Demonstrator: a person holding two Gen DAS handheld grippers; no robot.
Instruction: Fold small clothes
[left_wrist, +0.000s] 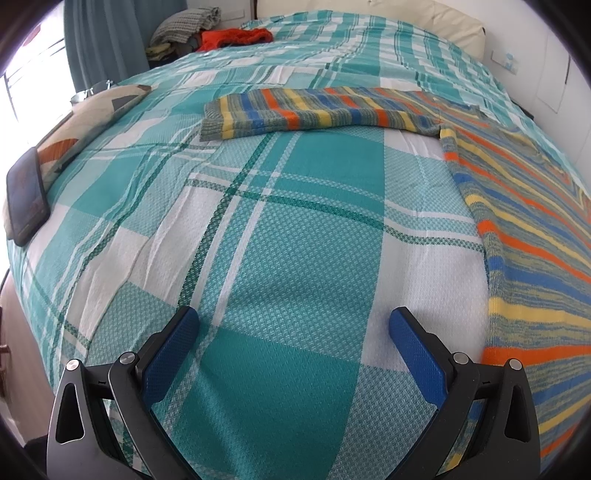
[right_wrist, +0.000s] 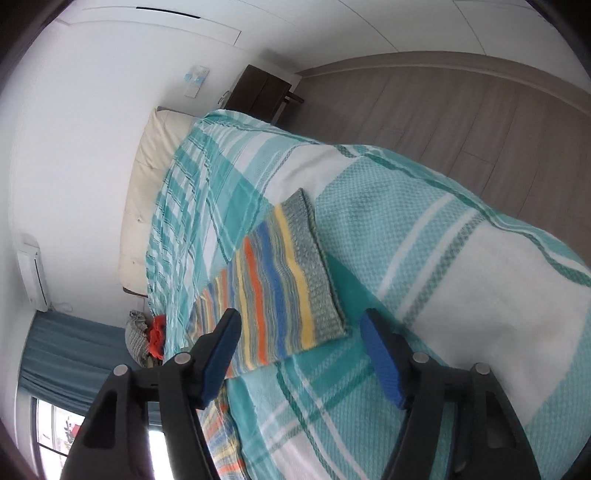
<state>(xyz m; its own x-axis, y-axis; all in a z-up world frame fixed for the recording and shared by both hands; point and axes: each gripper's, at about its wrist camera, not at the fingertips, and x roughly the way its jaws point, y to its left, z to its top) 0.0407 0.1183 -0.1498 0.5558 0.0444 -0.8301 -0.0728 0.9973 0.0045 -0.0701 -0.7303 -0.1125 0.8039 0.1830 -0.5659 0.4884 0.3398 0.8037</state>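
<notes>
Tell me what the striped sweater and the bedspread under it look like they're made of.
Striped sweater: looks like knitted yarn, matte, with a ribbed cuff on the sleeve. Bedspread: seems a woven cotton-like cloth, with a waffle-textured weave; the fibre itself can't be told.

Daylight from the window glares white at my left, shadows stay soft, and fisheye bending darkens both views' edges.

1. The left wrist view looks steeply down, close over the bed.
2. The right wrist view is rolled sideways (floor uppermost).
3. Both share the striped sweater.
</notes>
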